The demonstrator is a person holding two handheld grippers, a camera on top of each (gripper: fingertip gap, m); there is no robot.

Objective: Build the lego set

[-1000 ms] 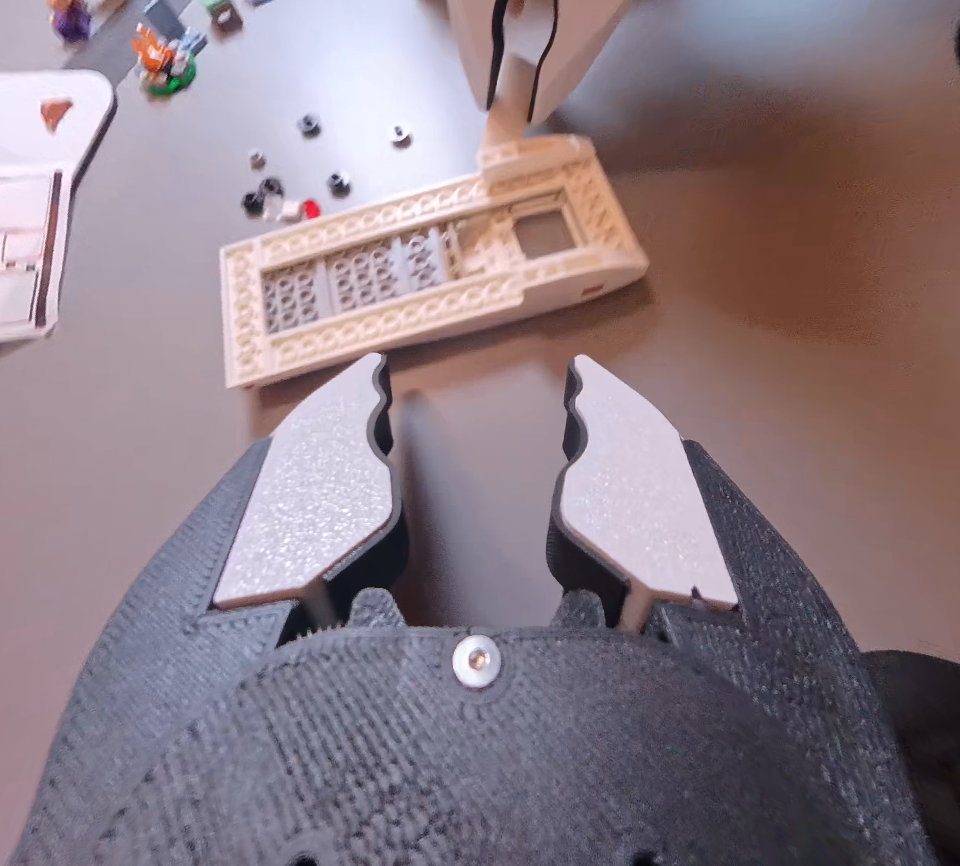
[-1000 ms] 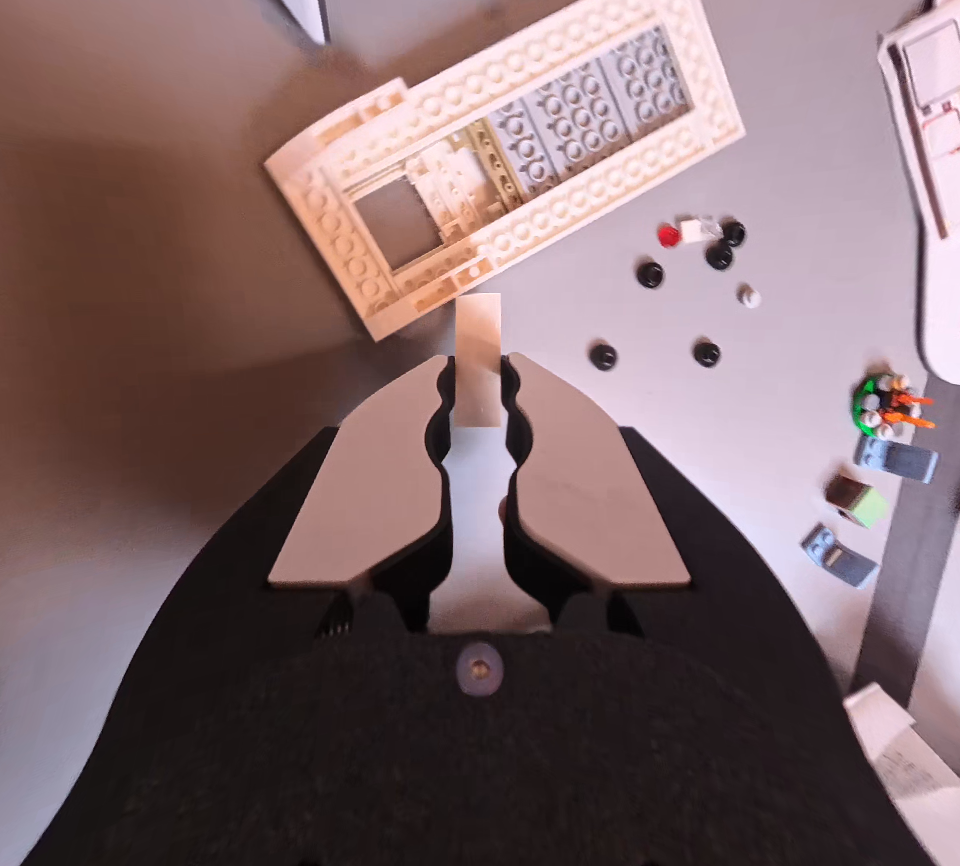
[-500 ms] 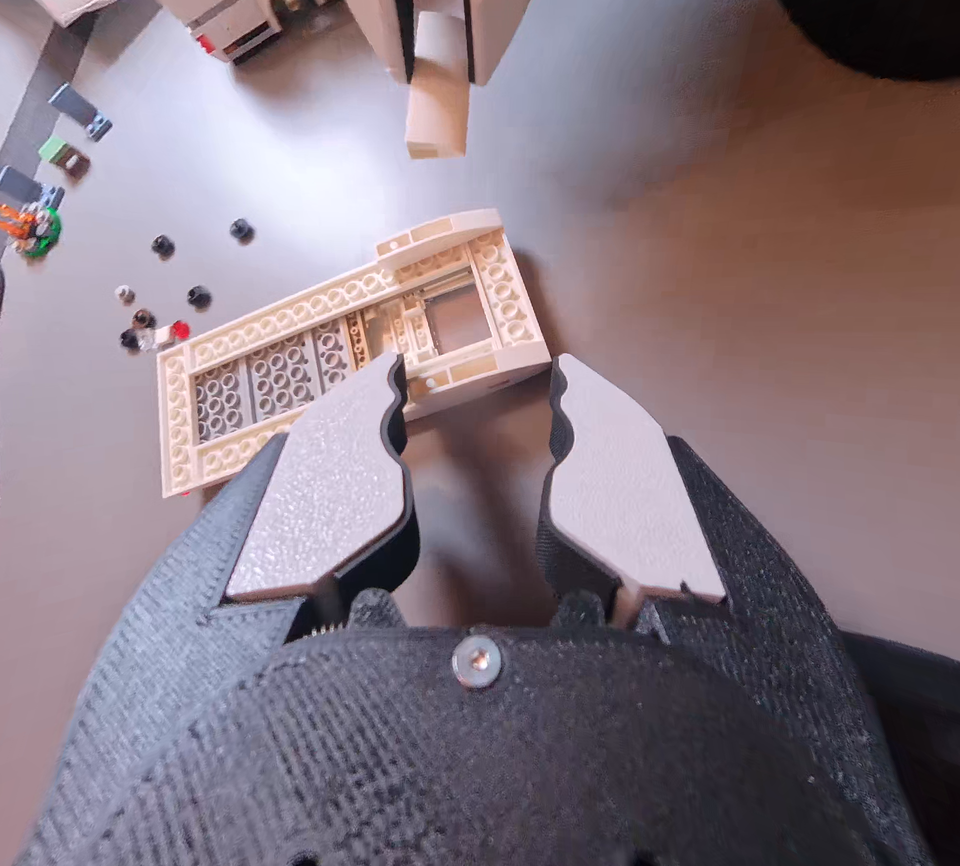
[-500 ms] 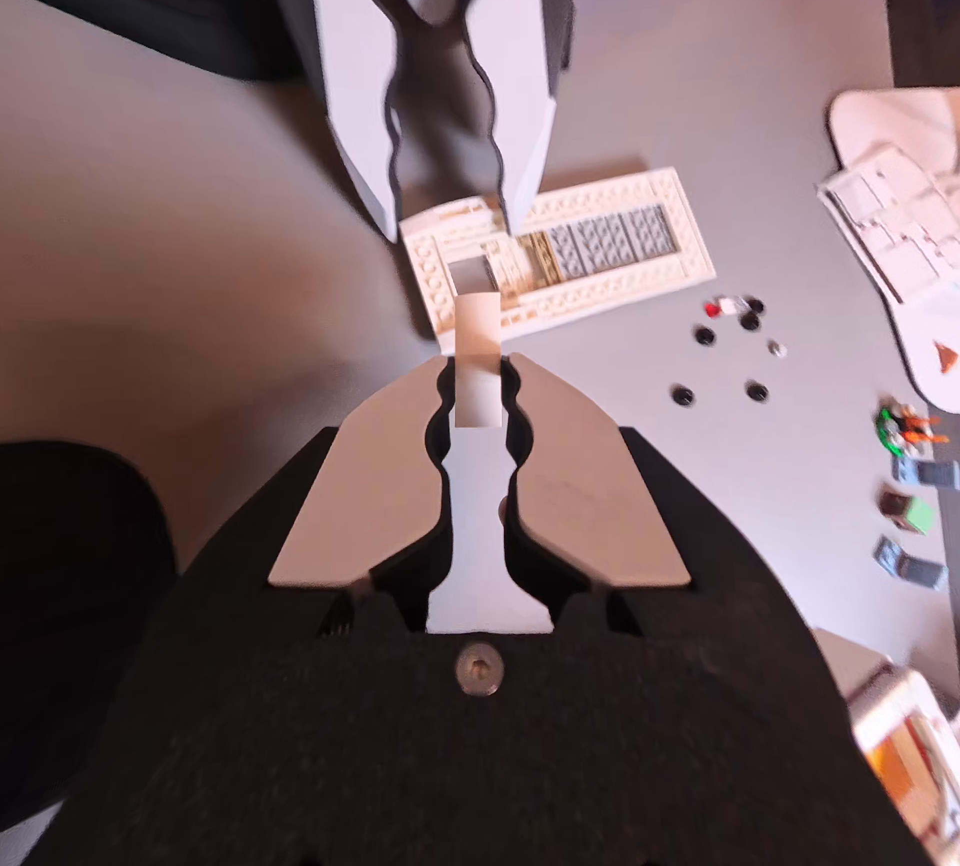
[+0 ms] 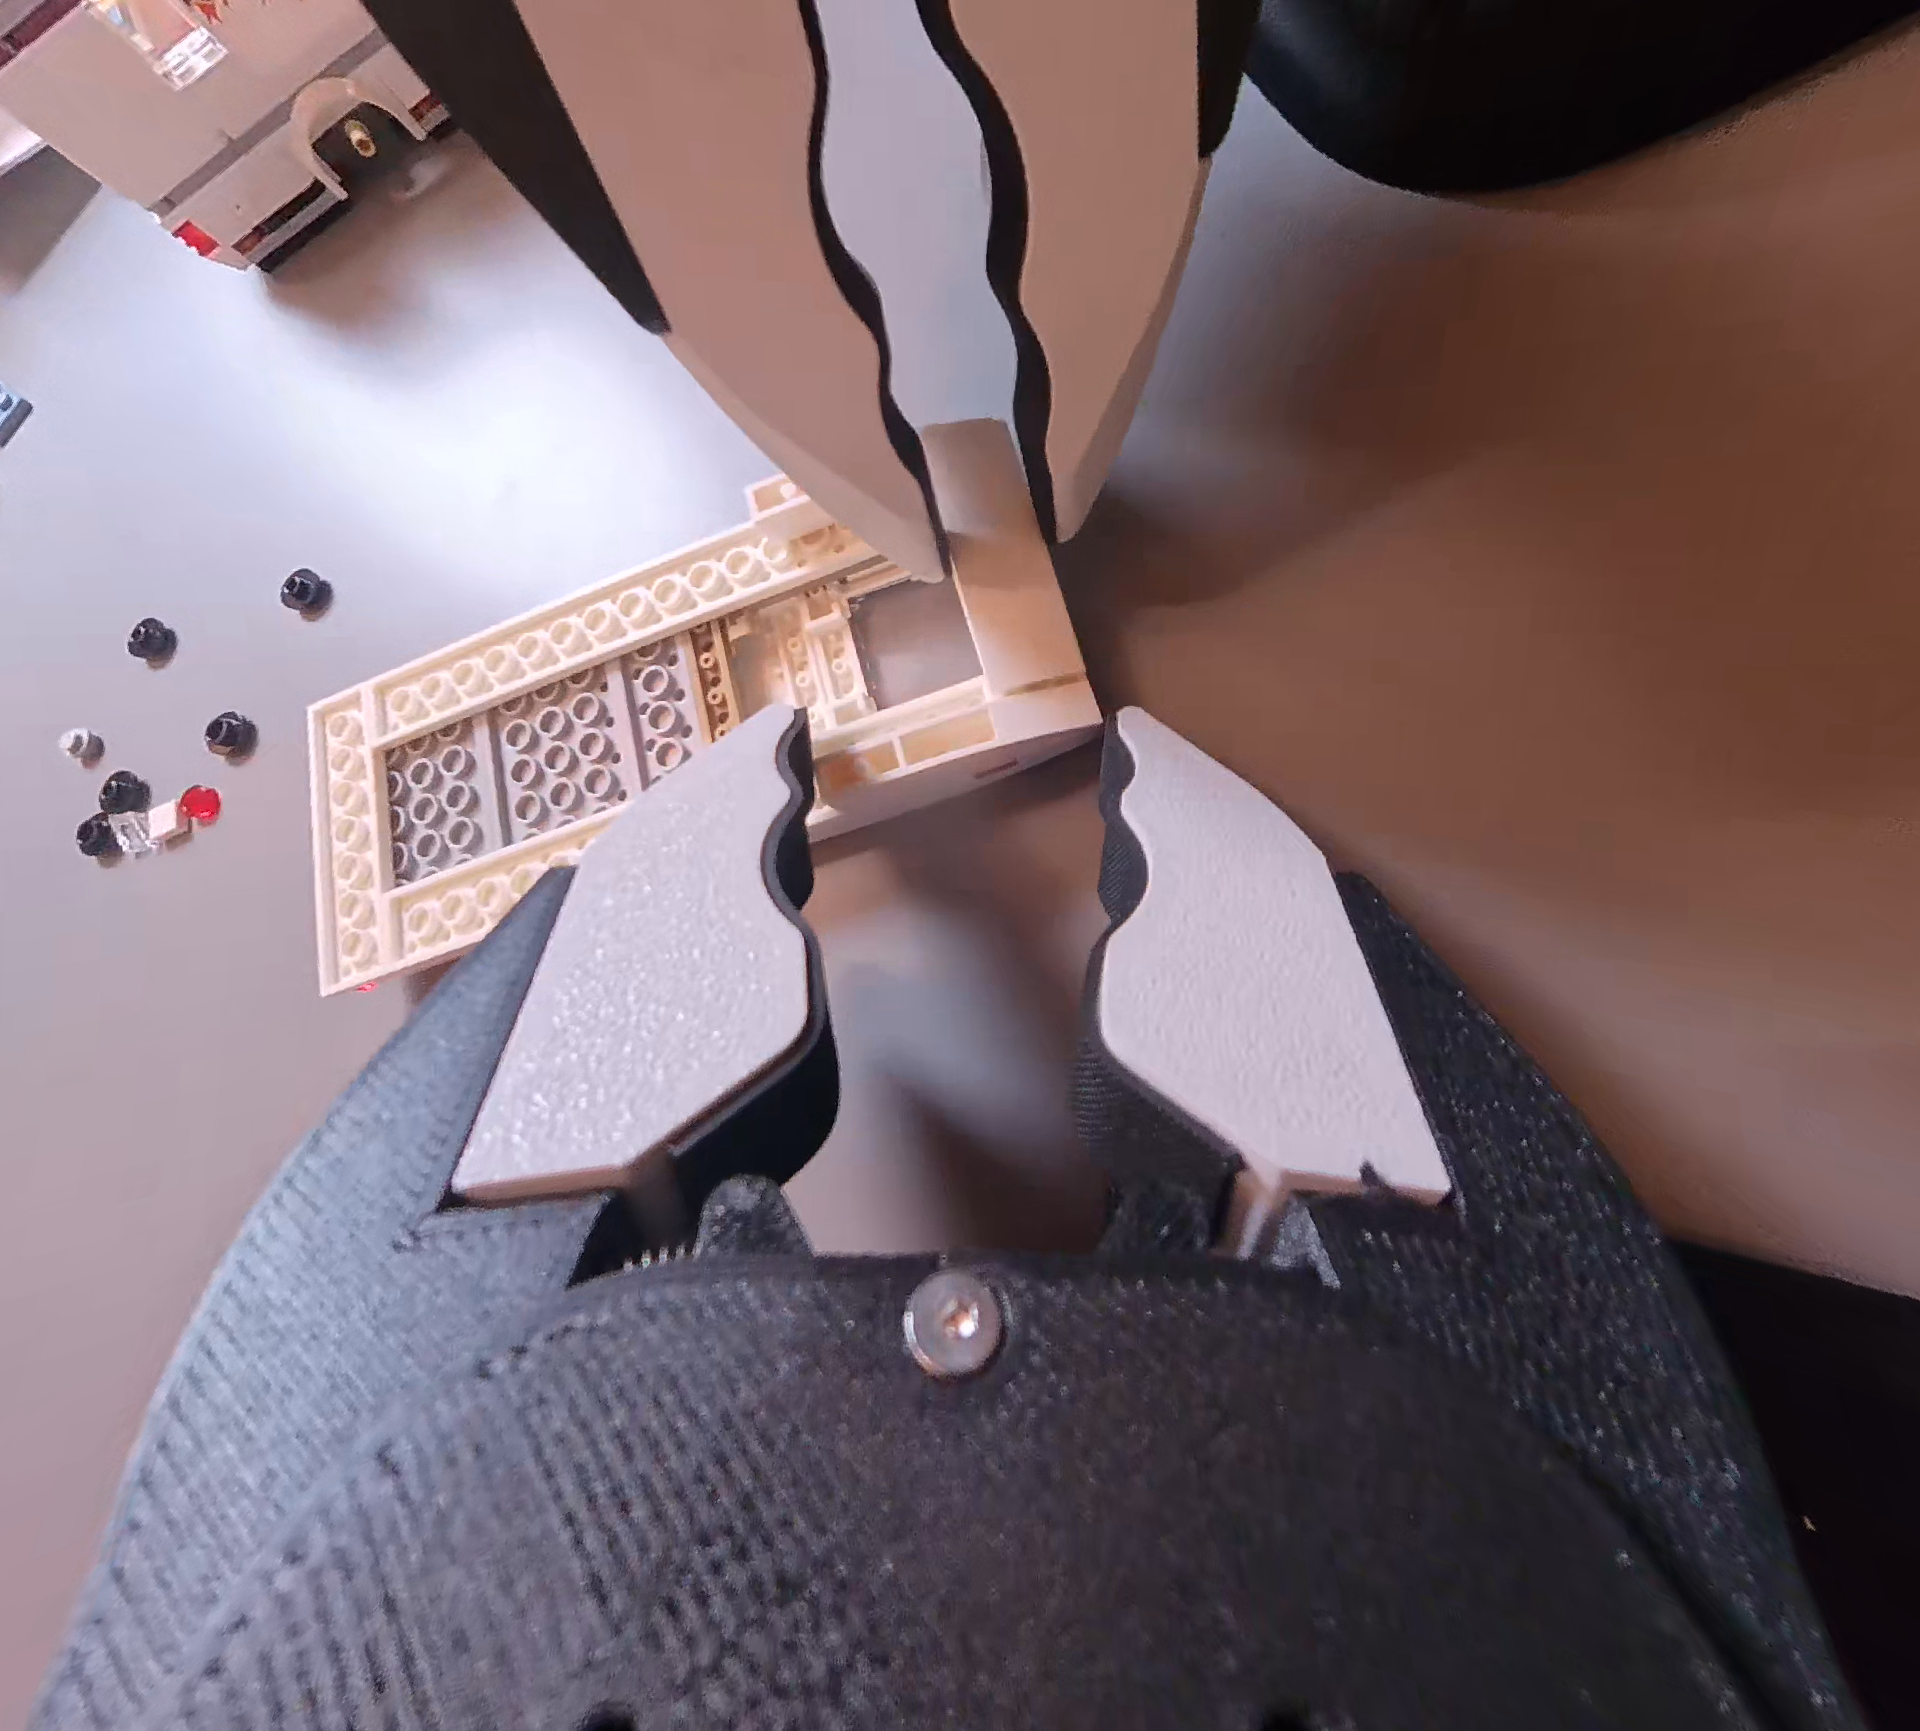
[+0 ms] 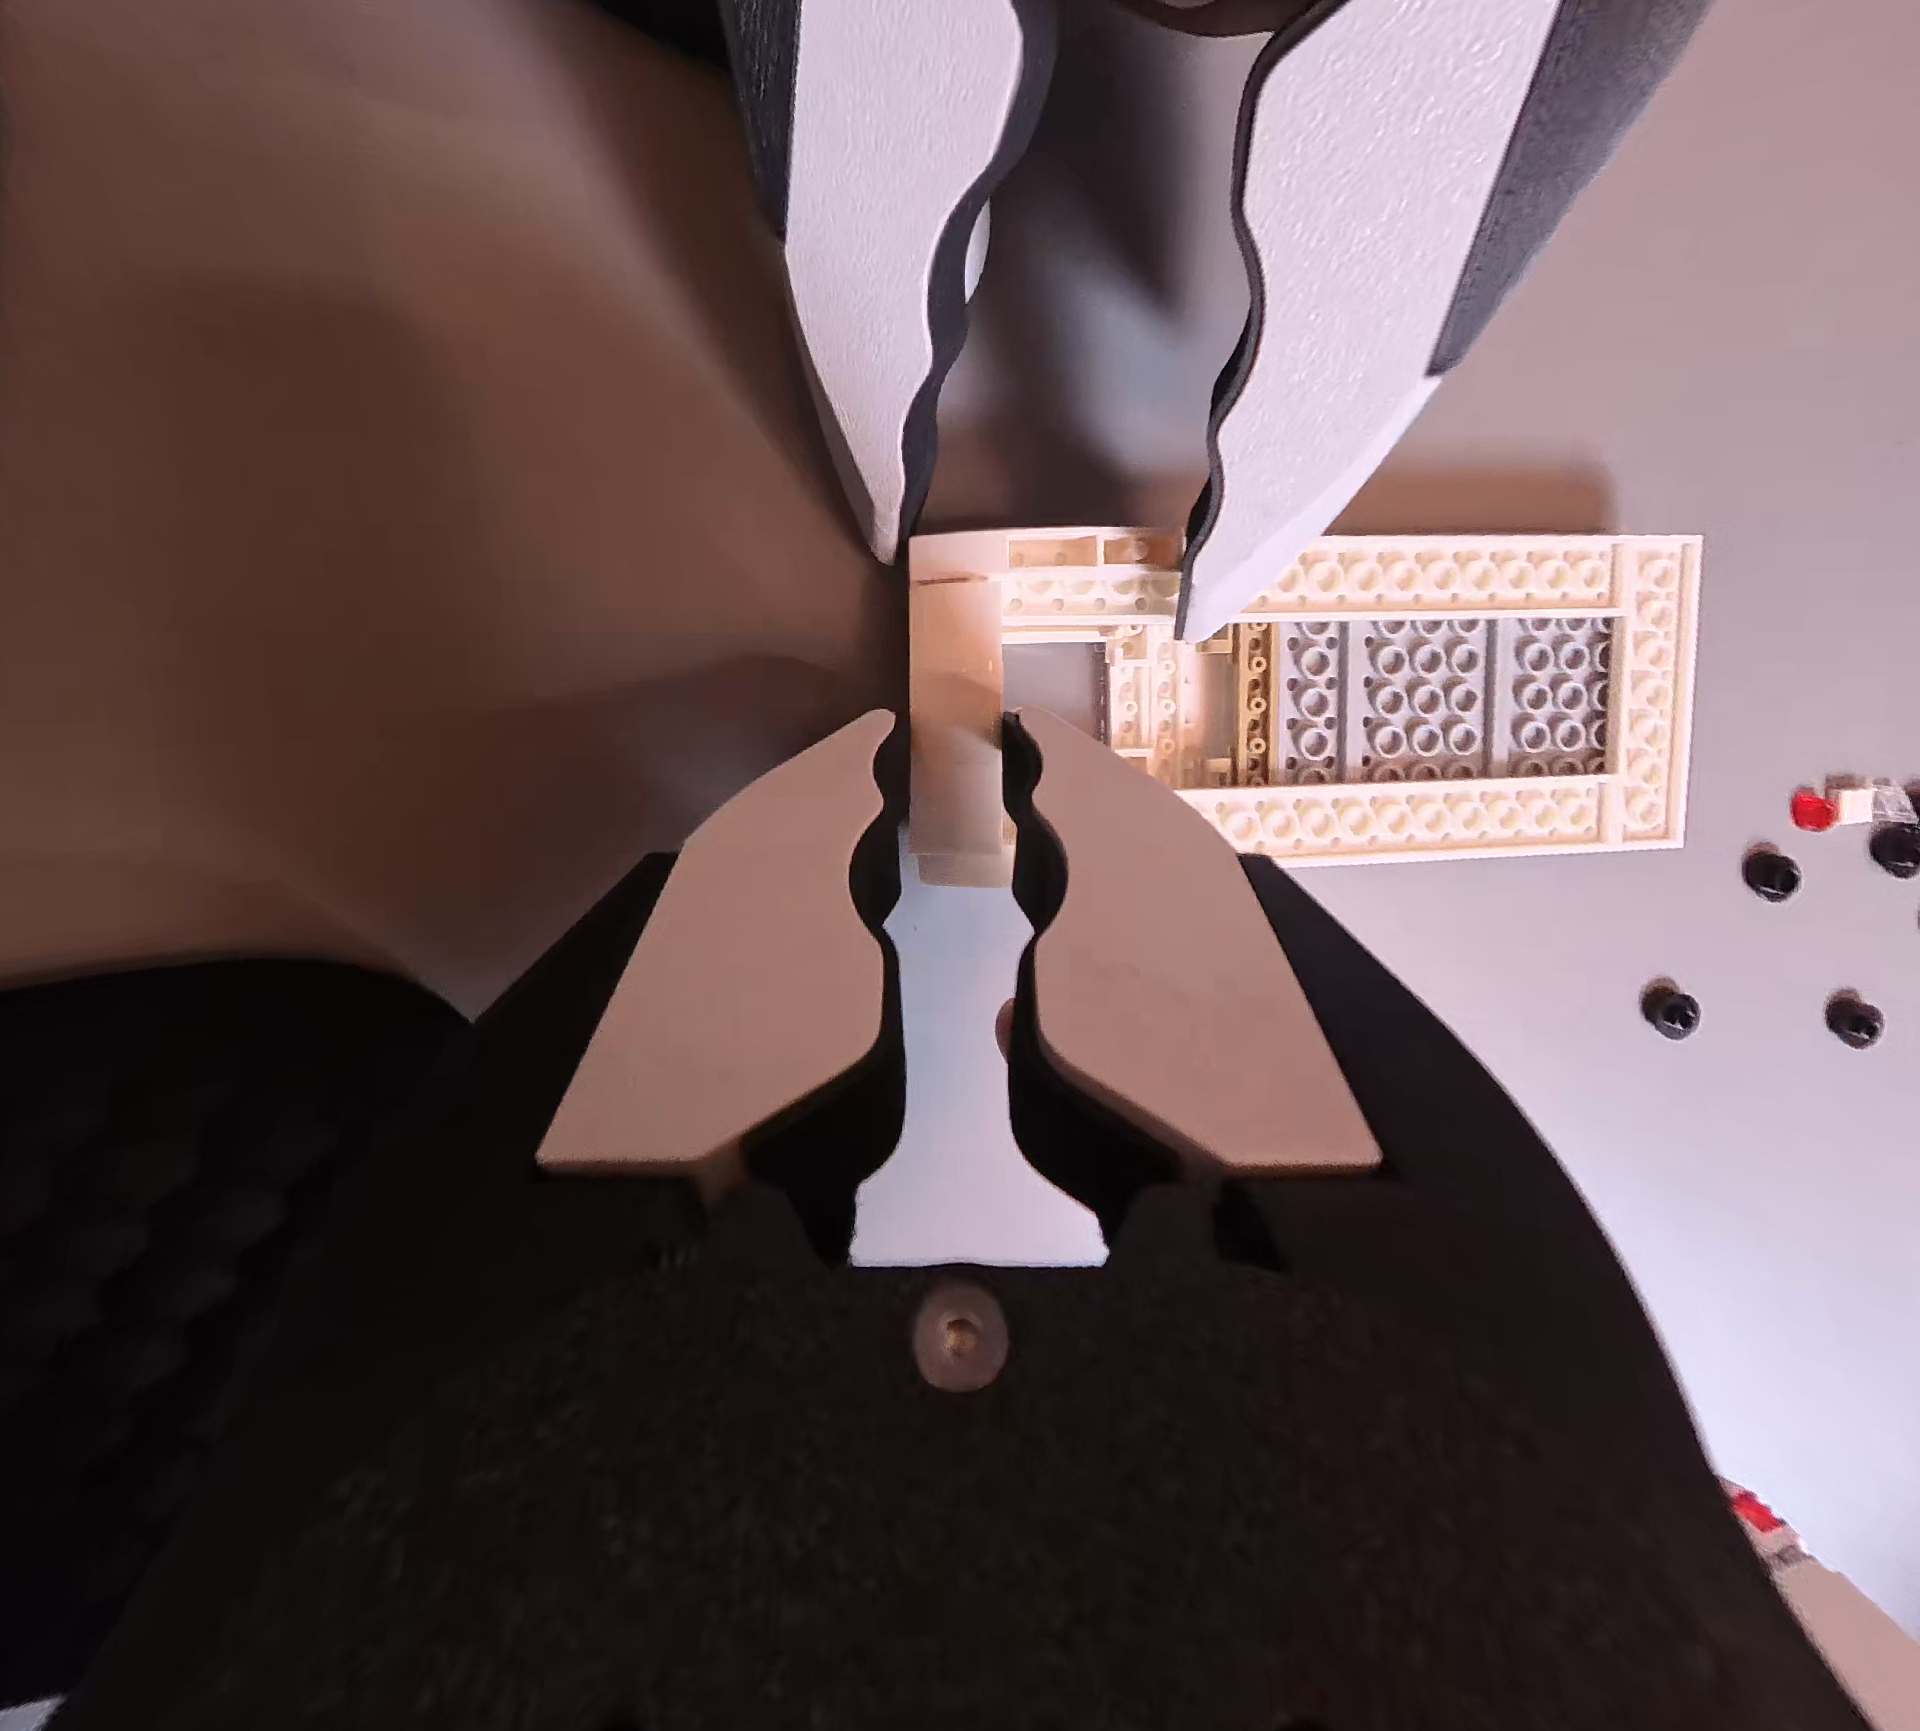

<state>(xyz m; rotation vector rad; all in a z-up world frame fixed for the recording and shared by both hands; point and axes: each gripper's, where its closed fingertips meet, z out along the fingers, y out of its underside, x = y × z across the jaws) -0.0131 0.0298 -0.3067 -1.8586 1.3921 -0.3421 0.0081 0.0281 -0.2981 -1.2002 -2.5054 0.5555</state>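
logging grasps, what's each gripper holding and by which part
Right gripper pinches a white tile across its long sides, at one end. Left gripper is open, holding nothing.

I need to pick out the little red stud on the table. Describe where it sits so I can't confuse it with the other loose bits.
Start at the long white brick frame lying flat on the grey table. Beyond the frame's far short end lies a scatter of small black round studs. The red stud is at that cluster's near edge, beside a tiny white piece; it is the only red, glossy one there.
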